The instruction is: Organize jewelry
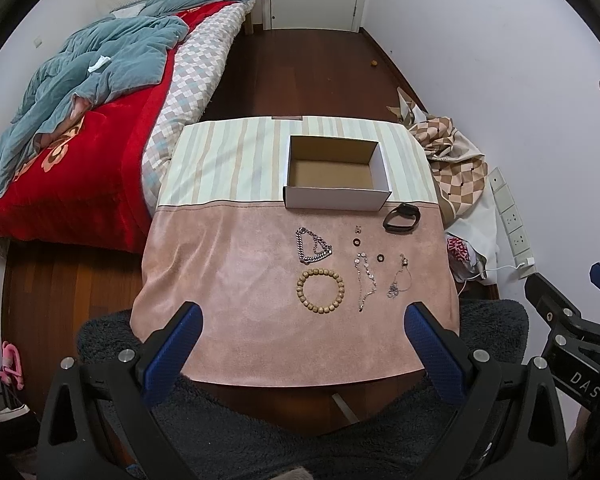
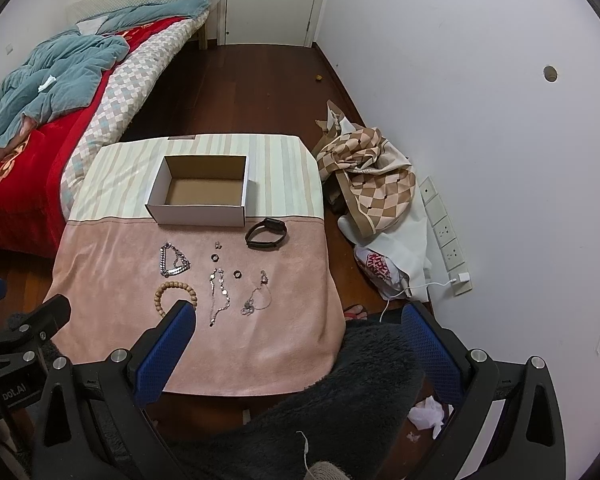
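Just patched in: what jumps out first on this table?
An open, empty white cardboard box sits at the far side of the table. In front of it, jewelry lies spread on the pink cloth: a wooden bead bracelet, a chunky silver chain and a black wristband. Both grippers hang open, holding nothing.

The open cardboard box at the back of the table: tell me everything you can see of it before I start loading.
The shallow rectangular cardboard box is white outside and plain brown inside, with no lid in view. It sits upright and open-topped on the striped cream part of the tablecloth, its front wall near the seam with the pink part. Nothing is visible inside it. The black wristband lies just off its front right corner; whether they touch is unclear. The other jewelry lies in front, apart from it. Neither gripper is near it.
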A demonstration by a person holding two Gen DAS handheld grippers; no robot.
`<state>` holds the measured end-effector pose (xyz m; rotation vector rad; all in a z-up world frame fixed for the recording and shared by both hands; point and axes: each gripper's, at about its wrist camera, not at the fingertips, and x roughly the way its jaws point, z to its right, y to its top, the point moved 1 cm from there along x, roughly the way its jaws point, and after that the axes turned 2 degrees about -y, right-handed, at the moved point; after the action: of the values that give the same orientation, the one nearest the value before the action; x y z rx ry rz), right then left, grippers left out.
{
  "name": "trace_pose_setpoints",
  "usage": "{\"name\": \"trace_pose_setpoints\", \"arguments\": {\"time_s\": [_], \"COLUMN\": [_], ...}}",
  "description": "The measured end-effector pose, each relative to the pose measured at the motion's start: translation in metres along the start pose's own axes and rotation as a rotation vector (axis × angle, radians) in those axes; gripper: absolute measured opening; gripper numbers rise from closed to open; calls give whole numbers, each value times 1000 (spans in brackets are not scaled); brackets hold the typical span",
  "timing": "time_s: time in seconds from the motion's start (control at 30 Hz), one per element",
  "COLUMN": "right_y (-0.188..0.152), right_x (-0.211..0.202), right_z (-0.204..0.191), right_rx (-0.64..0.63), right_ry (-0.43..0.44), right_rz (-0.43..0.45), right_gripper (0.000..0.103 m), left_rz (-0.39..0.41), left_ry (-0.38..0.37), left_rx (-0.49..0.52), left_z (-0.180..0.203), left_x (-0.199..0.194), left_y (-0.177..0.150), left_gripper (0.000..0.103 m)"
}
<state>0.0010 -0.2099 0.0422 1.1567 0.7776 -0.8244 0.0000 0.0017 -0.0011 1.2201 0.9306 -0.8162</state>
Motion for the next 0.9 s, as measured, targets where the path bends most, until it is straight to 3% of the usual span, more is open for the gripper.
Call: {"name": "trace_pose_setpoints", "arguments": {"time_s": [0.9], "right_y": [0], "right_x": [-3], "right_z": [1], "right_rx": [3], "right_ry": [0], "right_rz": [6], "right_gripper": [103], "left_rz": [10], "left_ry": [2], "left_rx": [3], "left_z": [-2], "left_x": [-2], "left_y": [-3], "left_gripper": [103]}}
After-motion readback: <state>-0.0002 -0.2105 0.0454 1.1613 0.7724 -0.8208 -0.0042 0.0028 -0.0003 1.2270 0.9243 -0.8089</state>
